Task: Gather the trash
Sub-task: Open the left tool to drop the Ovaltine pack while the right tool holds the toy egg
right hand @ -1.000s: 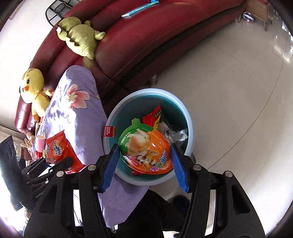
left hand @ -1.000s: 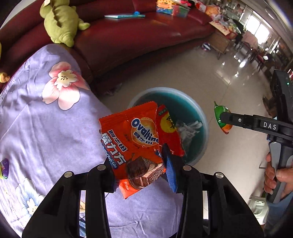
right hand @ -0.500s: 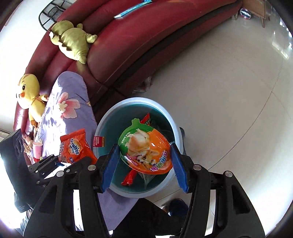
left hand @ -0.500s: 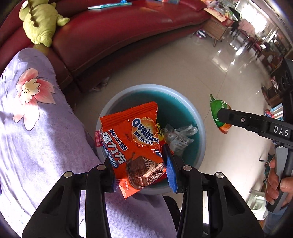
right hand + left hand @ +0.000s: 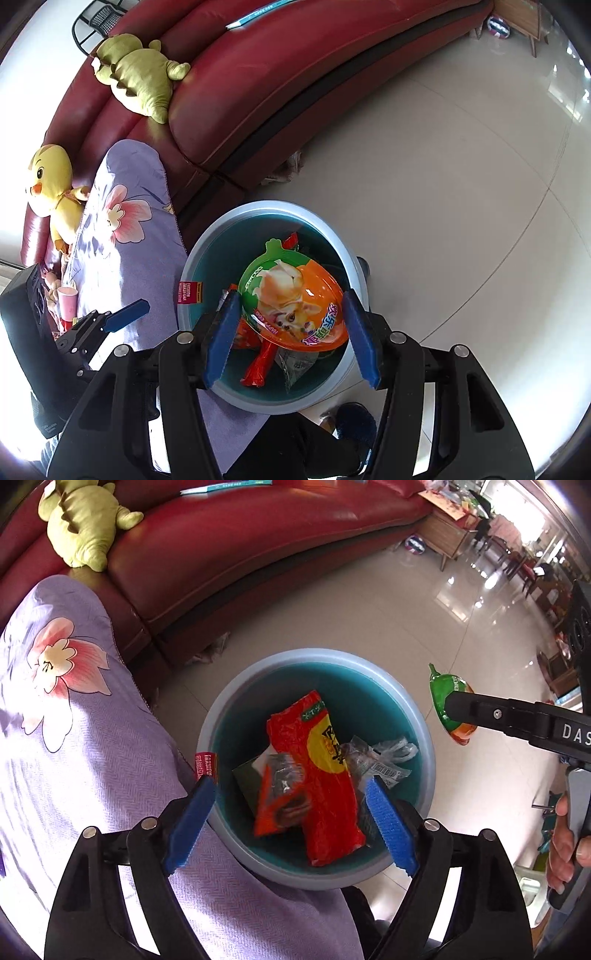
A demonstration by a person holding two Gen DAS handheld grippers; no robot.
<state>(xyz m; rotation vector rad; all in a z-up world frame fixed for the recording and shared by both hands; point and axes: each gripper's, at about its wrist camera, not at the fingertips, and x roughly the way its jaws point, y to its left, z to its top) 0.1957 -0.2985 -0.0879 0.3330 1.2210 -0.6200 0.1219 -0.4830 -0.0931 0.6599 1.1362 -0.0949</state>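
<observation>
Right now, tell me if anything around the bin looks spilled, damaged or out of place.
Nothing is spilled or damaged. The wrappers, a red snack bag among them, lie inside the blue trash bin, and the floor around it looks clean. Only the egg-shaped snack pack is still out, clamped in the right gripper above the bin.

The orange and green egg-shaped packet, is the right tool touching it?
Touching. In the right wrist view the packet sits clamped between the right tool's two blue pads, held over the bin.

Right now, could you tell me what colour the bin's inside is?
Teal inside the bin, with a pale blue-grey rim; clearest in the left wrist view.
</observation>
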